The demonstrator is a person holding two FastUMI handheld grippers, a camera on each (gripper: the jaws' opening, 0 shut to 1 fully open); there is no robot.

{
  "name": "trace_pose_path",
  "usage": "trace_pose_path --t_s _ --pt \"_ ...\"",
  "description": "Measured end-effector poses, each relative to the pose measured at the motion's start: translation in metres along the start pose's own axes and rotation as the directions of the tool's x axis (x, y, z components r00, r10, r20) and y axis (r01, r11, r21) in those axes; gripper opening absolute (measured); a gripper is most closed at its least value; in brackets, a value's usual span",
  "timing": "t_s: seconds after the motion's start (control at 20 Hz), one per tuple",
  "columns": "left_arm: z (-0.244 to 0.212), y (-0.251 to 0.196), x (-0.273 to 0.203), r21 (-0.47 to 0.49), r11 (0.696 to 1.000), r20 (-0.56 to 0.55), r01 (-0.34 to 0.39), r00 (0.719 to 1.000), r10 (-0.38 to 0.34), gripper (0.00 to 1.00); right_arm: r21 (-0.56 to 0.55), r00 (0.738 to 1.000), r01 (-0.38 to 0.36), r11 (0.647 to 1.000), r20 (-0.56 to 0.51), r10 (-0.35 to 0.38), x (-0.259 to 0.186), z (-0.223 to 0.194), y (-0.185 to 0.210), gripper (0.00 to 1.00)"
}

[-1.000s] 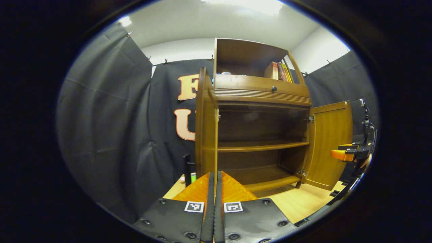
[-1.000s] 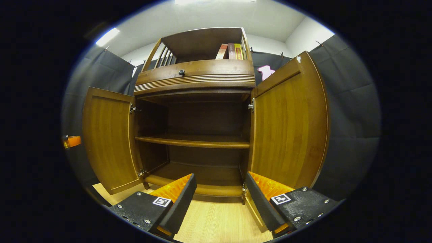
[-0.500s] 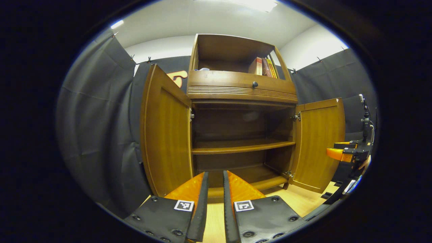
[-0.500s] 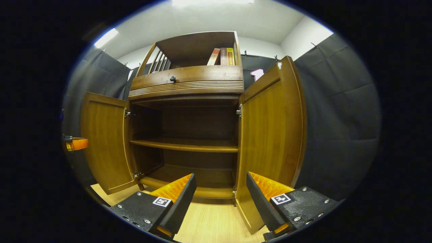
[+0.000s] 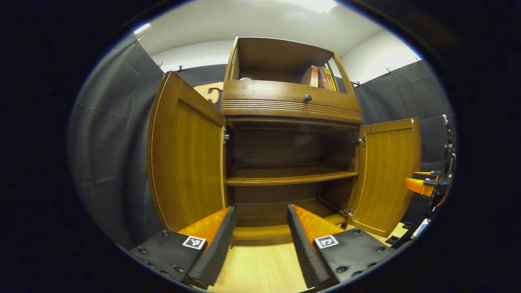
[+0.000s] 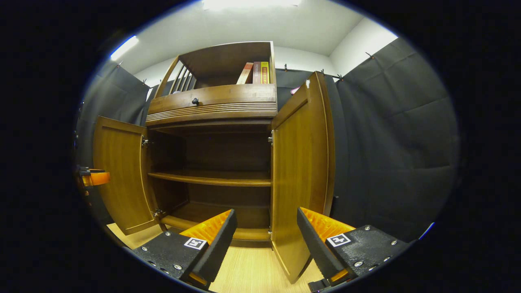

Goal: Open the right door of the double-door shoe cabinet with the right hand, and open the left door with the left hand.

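Observation:
The wooden shoe cabinet stands ahead with both doors swung wide. In the left gripper view its left door stands open on the left and its right door on the right. My left gripper is open in front of the cabinet's bottom shelf, holding nothing. In the right gripper view the right door stands edge-on just ahead, and the left door hangs open farther off. My right gripper is open, the door's lower edge between its fingers but untouched. The other gripper peeks in at the left edge.
Inside the cabinet are a middle shelf and a bottom shelf, both bare. A drawer with a dark knob sits above the doors. Books lean in the top compartment. Light wooden floor lies below. The right gripper shows at the far right.
My left gripper went from shut to open, and its view swung from the left door's edge to face the cabinet interior. The right gripper view shifted right; the right door now looks more edge-on.

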State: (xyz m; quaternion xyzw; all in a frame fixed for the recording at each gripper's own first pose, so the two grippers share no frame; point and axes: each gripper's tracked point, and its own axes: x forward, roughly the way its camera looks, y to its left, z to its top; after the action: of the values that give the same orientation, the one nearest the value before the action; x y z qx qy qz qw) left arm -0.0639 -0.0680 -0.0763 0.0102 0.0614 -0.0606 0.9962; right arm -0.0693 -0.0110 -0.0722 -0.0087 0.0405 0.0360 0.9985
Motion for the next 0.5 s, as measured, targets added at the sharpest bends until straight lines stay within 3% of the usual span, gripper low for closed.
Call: trace_pose_path --t_s 0.1,0.25,0.5 --pt "-0.0001 -0.0002 0.0017 0.008 1.0 -0.002 -0.005 1.0 0.005 0.84 0.009 1.0 0.002 1.0 -0.002 -0.002 0.0005 -0.0006 -0.0014 0.92" --pt "-0.0015 0.0039 0.0029 0.045 0.998 -0.002 -0.033 0.999 0.034 0.96 0.004 1.0 0.001 1.0 -0.002 0.0 0.0007 -0.0017 -0.0002 0.92" --pt "0.0017 0.0076 -0.0012 0.036 0.999 0.011 -0.037 0.999 0.036 0.99 -0.001 1.0 -0.013 1.0 -0.003 0.013 0.0022 -0.0003 0.0071 0.92"
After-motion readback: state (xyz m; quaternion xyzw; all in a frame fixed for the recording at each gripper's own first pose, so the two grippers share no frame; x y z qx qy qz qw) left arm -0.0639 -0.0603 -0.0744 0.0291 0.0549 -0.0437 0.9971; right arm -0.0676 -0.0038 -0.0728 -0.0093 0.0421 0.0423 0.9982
